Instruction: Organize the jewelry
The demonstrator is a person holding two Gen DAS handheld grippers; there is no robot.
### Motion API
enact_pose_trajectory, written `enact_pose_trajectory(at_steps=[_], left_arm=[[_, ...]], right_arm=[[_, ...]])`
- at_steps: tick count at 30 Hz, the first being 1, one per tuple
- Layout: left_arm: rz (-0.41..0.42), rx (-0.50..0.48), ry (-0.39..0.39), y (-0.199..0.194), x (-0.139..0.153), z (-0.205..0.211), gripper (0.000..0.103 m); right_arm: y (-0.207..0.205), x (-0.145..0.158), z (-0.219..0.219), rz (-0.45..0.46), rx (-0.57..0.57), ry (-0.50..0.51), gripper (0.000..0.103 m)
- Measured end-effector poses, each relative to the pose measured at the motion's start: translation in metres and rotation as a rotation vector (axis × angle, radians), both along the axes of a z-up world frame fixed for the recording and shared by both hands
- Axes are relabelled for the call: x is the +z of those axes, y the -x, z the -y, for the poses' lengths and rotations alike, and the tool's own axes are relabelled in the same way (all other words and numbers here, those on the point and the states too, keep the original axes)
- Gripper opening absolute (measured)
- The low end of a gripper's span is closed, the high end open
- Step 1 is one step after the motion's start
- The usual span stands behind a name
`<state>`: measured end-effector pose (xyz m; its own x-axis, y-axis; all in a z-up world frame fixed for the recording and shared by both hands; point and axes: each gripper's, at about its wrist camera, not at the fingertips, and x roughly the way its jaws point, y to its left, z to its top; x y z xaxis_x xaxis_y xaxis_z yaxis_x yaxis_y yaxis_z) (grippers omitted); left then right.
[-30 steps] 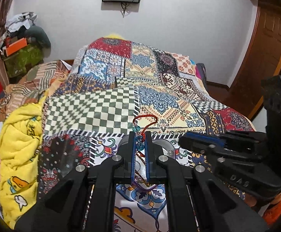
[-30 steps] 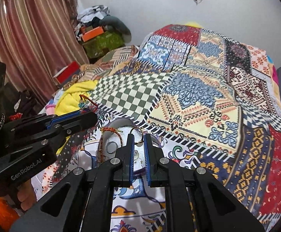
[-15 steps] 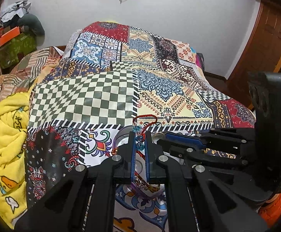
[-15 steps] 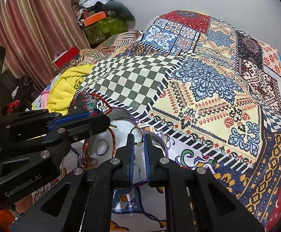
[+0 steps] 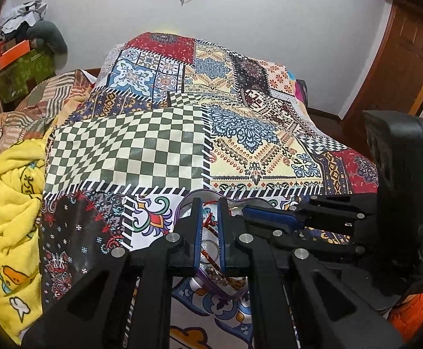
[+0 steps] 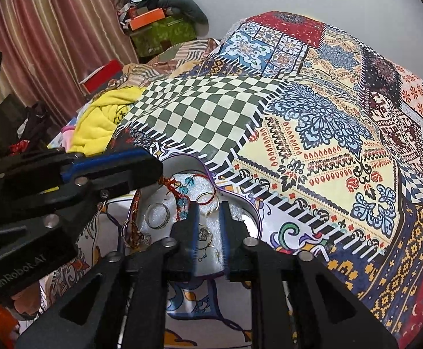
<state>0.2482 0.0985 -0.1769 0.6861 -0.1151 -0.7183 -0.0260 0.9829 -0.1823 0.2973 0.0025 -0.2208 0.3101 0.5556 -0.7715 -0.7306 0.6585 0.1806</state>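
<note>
A heart-shaped tin (image 6: 247,208) with a purple rim and white lining sits on the patchwork bedspread. My left gripper (image 5: 209,208) is over it, jaws a narrow gap apart, with a red cord bracelet with turquoise beads (image 6: 182,189) between them; the cord (image 5: 210,224) hangs down into the tin. My left gripper also shows in the right wrist view (image 6: 130,164). My right gripper (image 6: 208,212) hovers over the tin's near side, slightly open and empty. A silver ring (image 6: 157,215), a gold hoop (image 6: 208,202) and small earrings (image 6: 204,232) lie inside.
A woven bracelet (image 6: 134,206) hangs over the tin's left rim. A yellow blanket (image 5: 11,203) is bunched at the bed's left. Boxes and clothes (image 6: 159,26) are piled by the curtain. A wooden door (image 5: 400,58) stands at the right.
My left gripper has lowered the beaded bracelet from above the bedspread down into the tin. Both grippers have come closer to the tin.
</note>
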Motion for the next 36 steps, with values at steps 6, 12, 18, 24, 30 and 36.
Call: enact_pose_trajectory(at_steps=[6,12,18,24,30,36], left_arm=[[0.035,0.018,-0.008,0.013,0.018,-0.002,0.019],[0.107,0.041,-0.025,0.035,0.052,-0.003,0.02],[0.247,0.054,-0.062,0.078,0.108,0.009,0.02],[0.443,0.059,-0.096,0.143,0.172,0.03,0.02],[0.619,0.069,-0.132,0.213,0.216,0.053,0.032],[0.707,0.127,-0.172,0.258,0.229,0.068,0.067]], right_arm=[[0.013,0.023,0.013,0.051,-0.022,-0.026,0.024],[0.038,0.08,0.045,0.151,-0.099,-0.131,0.024],[0.086,0.151,0.083,0.31,-0.173,-0.265,0.024],[0.157,0.209,0.115,0.501,-0.227,-0.388,0.024],[0.216,0.231,0.13,0.611,-0.266,-0.469,0.038],[0.242,0.232,0.133,0.685,-0.321,-0.468,0.071]])
